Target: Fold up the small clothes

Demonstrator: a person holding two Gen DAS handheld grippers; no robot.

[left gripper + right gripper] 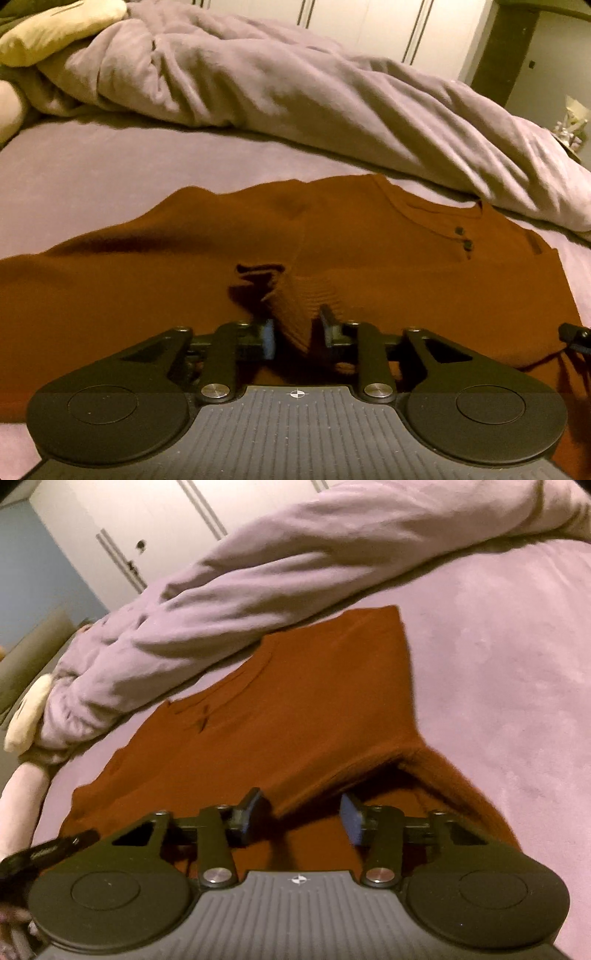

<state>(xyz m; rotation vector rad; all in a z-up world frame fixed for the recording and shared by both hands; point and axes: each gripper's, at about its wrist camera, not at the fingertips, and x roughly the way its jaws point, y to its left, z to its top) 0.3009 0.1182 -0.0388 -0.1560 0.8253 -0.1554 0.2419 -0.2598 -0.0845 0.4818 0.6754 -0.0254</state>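
My left gripper [297, 332] is pinched on a ribbed fold of the rust-brown shirt [221, 258], its fingers close together. My right gripper [301, 818] sits low over the shirt's near edge, its fingers spread apart with cloth lying between them, ungripped.

Left hand-held gripper [297, 338]: a grey ribbed base plate bearing a small white crosshair mark, flanked by 2 matte black discs, each with a faint raised circle. 2 silver round-head screws pin black linkage arms leading to blue-padded fingers [269, 339]. The right hand-held gripper [303, 818] shows the same build.
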